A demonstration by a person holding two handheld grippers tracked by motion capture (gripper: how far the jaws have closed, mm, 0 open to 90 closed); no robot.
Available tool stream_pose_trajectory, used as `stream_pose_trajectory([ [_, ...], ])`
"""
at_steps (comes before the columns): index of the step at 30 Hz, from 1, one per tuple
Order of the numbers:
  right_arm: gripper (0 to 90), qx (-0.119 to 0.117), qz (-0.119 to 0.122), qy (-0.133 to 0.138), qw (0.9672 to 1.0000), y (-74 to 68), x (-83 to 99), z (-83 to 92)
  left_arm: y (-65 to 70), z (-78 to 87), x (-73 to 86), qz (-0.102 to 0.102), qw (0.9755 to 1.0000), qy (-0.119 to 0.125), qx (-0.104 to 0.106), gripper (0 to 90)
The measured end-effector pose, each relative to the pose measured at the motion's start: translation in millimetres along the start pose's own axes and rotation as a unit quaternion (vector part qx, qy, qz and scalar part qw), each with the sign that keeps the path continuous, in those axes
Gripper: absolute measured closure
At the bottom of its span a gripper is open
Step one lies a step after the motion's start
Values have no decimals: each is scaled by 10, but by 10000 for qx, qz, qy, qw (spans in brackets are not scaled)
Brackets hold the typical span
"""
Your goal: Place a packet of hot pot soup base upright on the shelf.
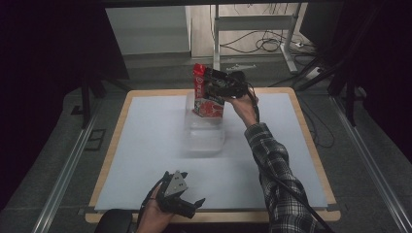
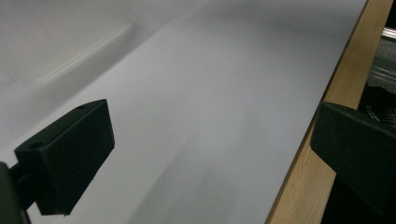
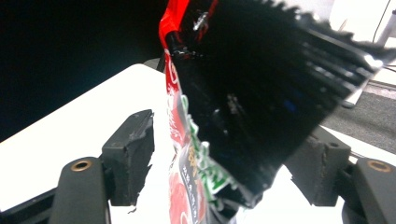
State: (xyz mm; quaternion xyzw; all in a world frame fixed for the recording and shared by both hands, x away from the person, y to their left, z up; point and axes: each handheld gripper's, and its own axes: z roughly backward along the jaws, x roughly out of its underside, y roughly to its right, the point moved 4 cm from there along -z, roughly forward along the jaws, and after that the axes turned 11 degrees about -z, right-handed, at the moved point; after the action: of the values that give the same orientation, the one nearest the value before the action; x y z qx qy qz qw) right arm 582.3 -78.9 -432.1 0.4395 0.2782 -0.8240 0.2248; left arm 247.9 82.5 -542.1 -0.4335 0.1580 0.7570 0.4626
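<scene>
Looking down from the high view, the right tool (image 1: 221,87) sits at the top of a red snack pouch (image 1: 206,97) that stands in a clear plastic container (image 1: 204,133) on the far middle of the bench (image 1: 145,145). The left tool (image 1: 187,204) rests well behind the container at the near edge.

In the left gripper view, the left tool (image 2: 205,154) stands wide open over bare white bench, holding nothing.

In the right gripper view, the right tool (image 3: 219,154) is partly open; the pouch (image 3: 243,93) is between the jaws, apparently loose.

With the pads off it, the pouch could tip over the container's rim if it is not seated, or snag on a jaw as the tool withdraws.
</scene>
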Motion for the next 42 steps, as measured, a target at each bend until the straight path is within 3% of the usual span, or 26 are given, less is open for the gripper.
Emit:
stream_pose_trajectory([
  [17,195,-67,97,-76,9999,-60,48,125,16,2,-13,122,9998,160,82,0],
  [29,153,-143,162,-113,9997,-101,77,260,28,-4,-8,-31,9999,87,43,5],
  [42,107,-226,186,-135,9995,-139,129,490,46,-12,-17,12,9998,170,107,3],
])
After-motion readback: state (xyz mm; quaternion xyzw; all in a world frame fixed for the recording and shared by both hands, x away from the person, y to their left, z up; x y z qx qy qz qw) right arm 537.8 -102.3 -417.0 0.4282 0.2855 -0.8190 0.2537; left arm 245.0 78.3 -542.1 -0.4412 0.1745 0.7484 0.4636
